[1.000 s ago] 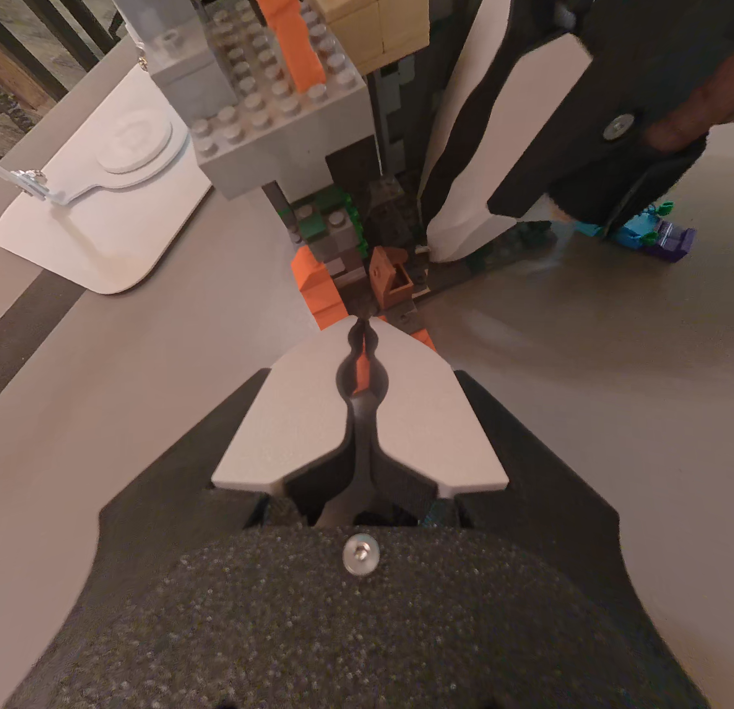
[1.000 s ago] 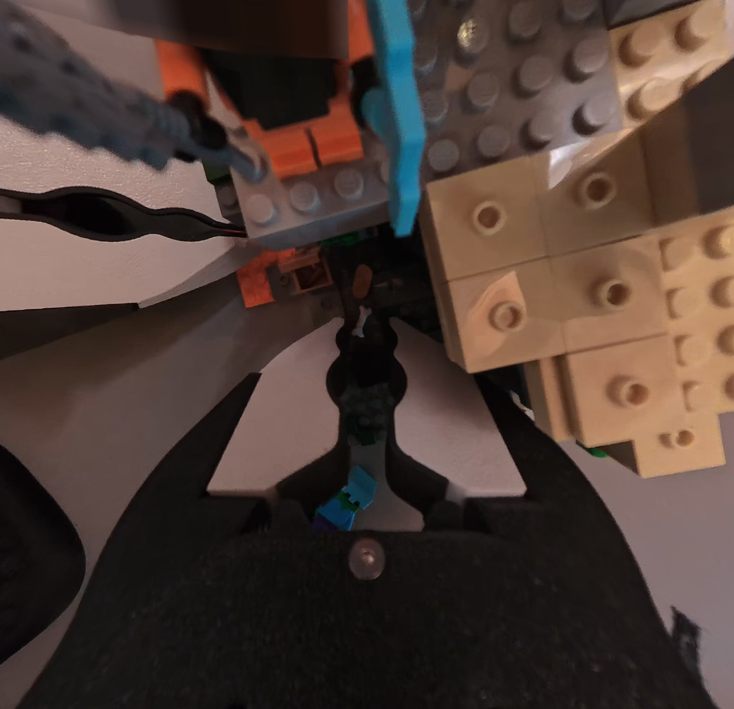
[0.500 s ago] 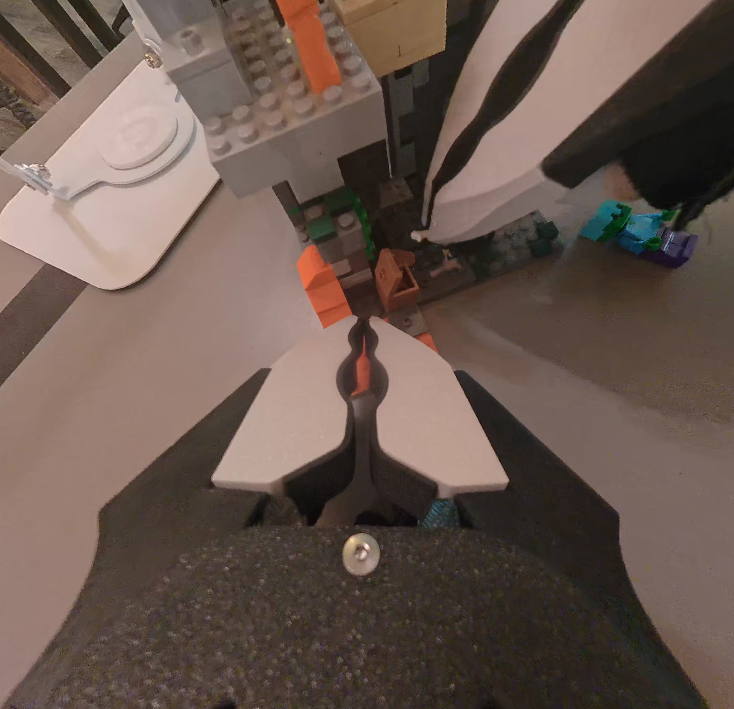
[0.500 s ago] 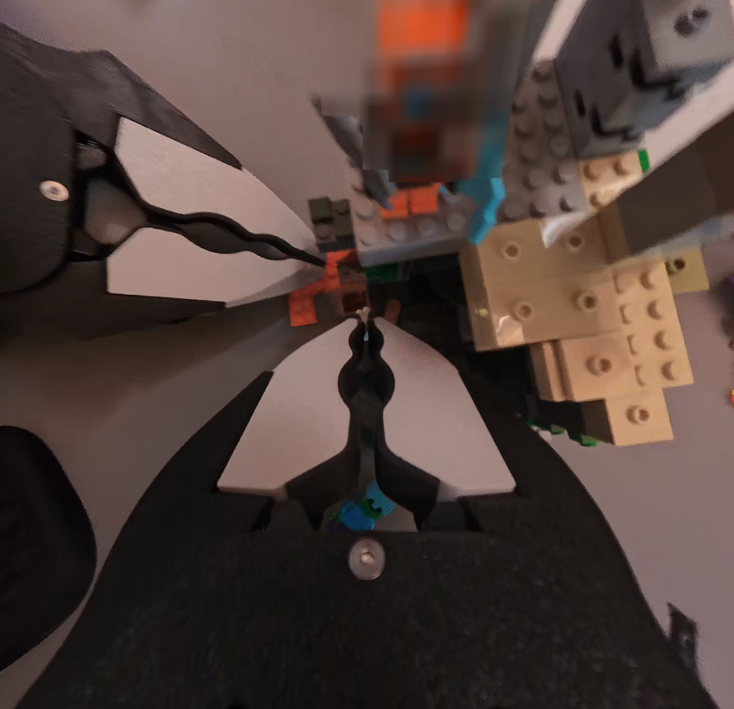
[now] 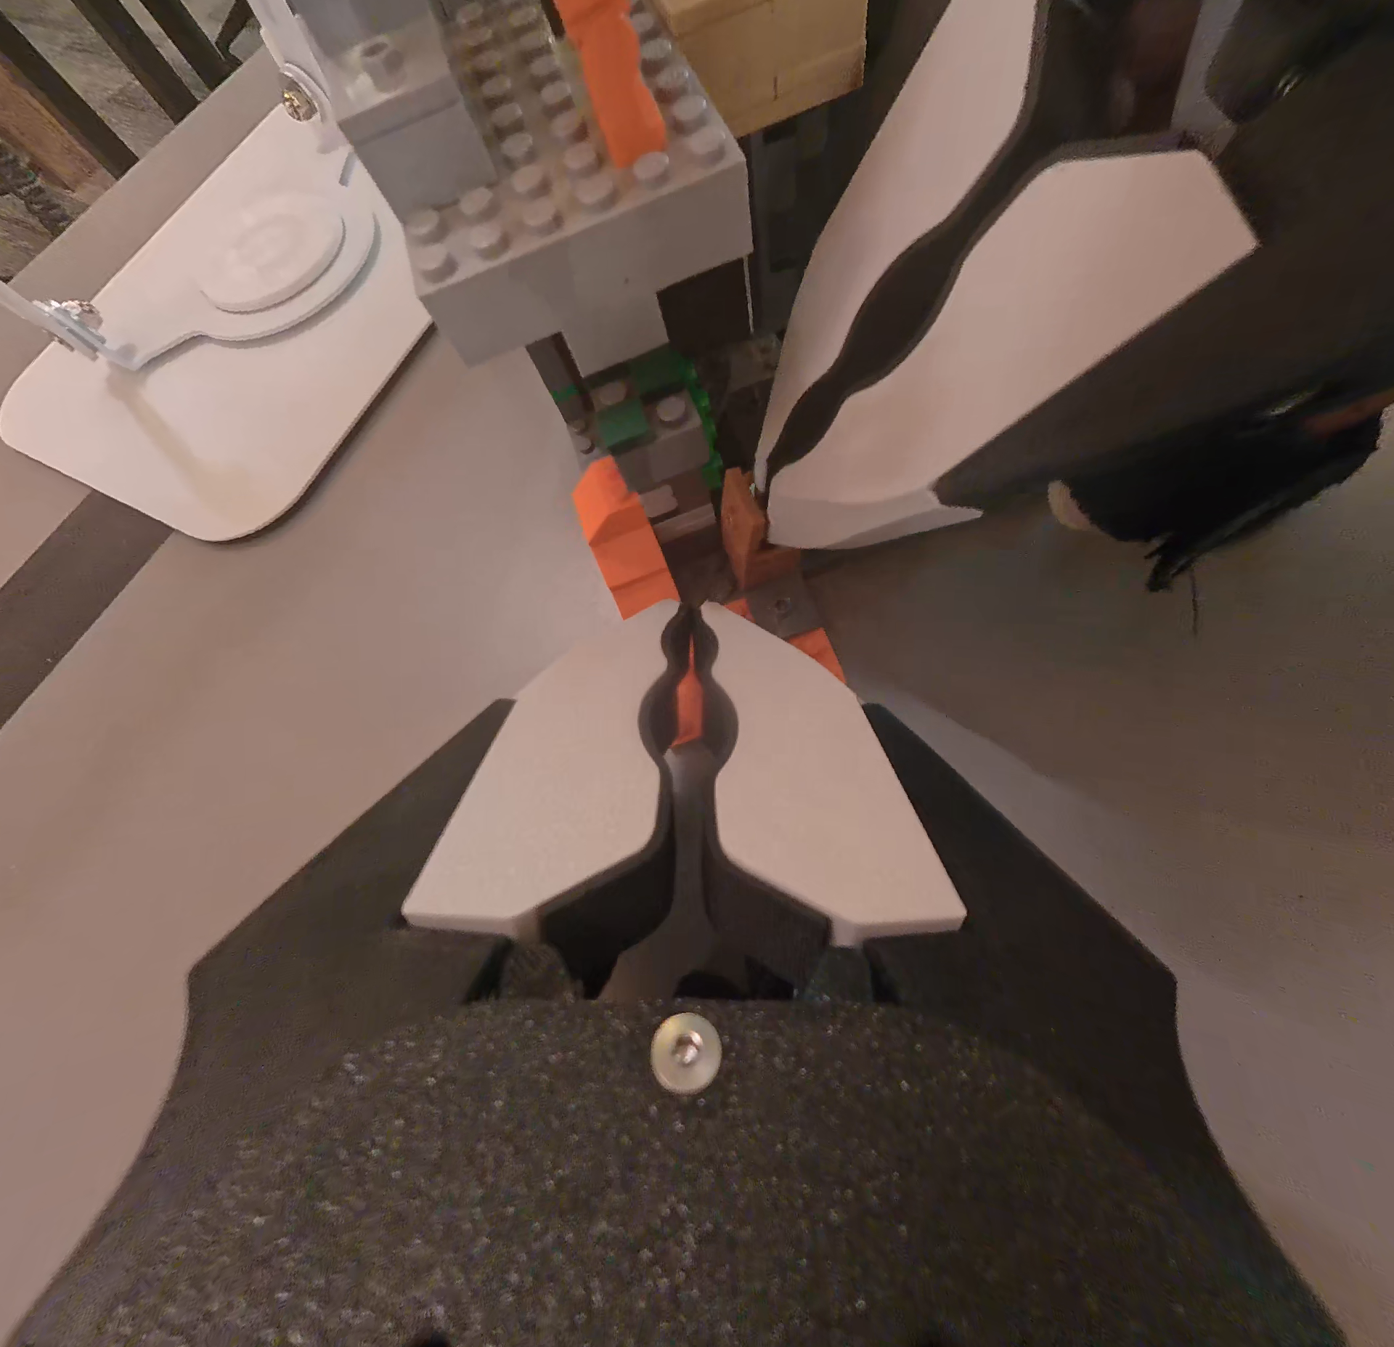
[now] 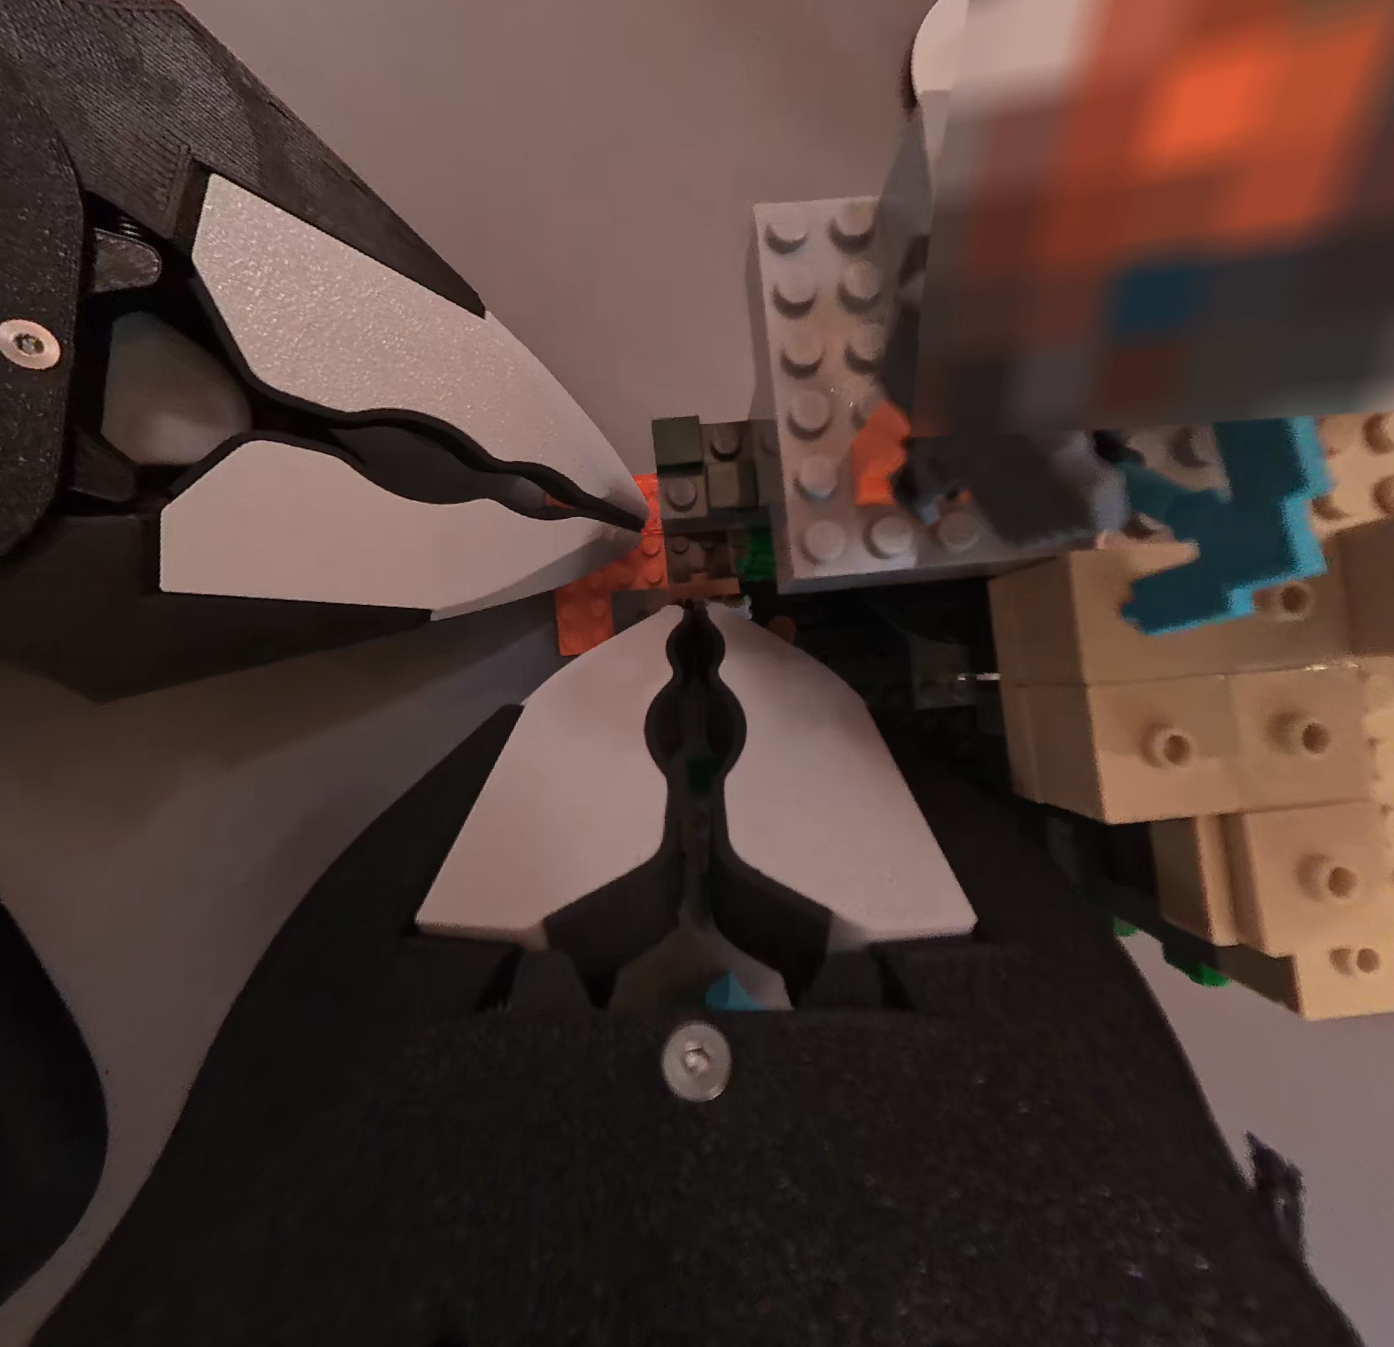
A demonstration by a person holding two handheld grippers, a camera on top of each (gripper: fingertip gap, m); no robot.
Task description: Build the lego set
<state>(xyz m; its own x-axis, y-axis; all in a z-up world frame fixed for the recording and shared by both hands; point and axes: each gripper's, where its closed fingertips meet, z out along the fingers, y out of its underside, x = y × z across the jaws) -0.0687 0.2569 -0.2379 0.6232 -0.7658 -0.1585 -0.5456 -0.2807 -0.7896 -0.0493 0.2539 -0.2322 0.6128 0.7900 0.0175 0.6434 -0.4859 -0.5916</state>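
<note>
Left tongs (image 5: 694,617): I have them pinched together at the lego build's (image 5: 581,202) orange base (image 5: 618,534).
Right tongs (image 6: 694,611): mine too, closed at the brown chest (image 5: 743,526); whether they grip anything, I cannot tell.

Each gripper wore white, wavy-edged fingers (image 5: 573,798) on black carriers, behind a grainy black housing (image 5: 679,1197) carrying one silver screw (image 5: 685,1072). The right gripper (image 6: 694,611) matched, its own screw (image 6: 695,1062) behind the fingers.

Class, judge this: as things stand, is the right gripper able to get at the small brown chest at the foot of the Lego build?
Probably yes. The right gripper is shut, its tips already at the brown chest, with nothing between them. It would have to open to grasp it.
</note>
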